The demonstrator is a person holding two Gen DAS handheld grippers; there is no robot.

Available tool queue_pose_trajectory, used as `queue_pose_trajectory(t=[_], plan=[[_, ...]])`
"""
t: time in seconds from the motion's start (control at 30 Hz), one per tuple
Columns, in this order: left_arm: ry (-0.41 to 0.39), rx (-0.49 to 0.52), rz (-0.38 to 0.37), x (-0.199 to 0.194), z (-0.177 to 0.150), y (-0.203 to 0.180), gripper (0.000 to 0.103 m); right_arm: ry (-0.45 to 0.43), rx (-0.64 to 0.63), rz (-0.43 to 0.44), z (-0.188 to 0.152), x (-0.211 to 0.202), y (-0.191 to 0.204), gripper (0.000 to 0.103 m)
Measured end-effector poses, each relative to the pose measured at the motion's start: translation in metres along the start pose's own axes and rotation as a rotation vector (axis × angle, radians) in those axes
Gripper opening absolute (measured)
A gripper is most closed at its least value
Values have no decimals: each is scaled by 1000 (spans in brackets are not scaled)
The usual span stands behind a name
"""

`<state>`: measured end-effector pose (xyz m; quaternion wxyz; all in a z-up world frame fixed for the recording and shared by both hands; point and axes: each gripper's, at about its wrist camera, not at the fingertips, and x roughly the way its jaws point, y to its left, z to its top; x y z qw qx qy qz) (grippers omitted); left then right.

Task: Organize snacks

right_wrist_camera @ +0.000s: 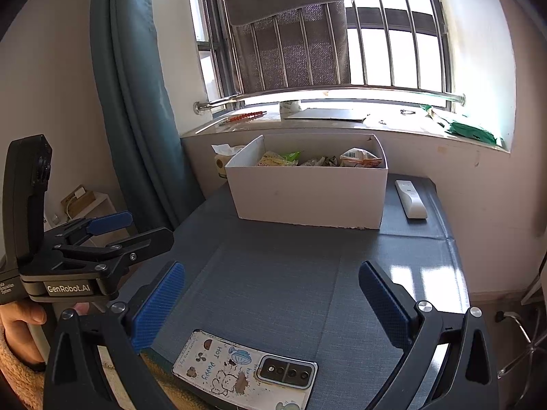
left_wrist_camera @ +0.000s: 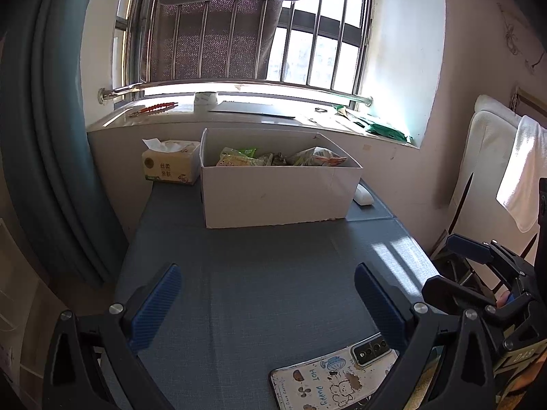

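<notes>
the white cardboard box sits in the middle of both views, at the far end of the grey-blue worktop just under the window sill, and the snack packets lie inside it, their tops showing above the rim: a yellow-green one toward the left, a pale one with an orange edge toward the right. the left tool fills the lower part of its own view with its blue pads spread wide apart and nothing between them; it also shows at the left edge of the right view. the right tool is likewise wide apart and bare over the worktop. a phone in a cartoon puppy case lies face down at the bottom centre of the right view, between that tool's fingers but touching neither. a tissue pack stands just left of the box, and a white remote lies on the worktop just to the box's right. a teal curtain hangs at the left of the frame.
</notes>
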<state>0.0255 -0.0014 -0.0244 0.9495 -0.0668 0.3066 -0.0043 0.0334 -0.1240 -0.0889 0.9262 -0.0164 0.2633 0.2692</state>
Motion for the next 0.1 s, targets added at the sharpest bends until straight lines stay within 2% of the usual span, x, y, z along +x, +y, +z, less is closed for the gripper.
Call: queue_pose_trajectory(t=[0.1], plan=[[-1, 4, 4, -1, 0, -1, 103, 0, 1, 0, 0, 0, 0, 103]])
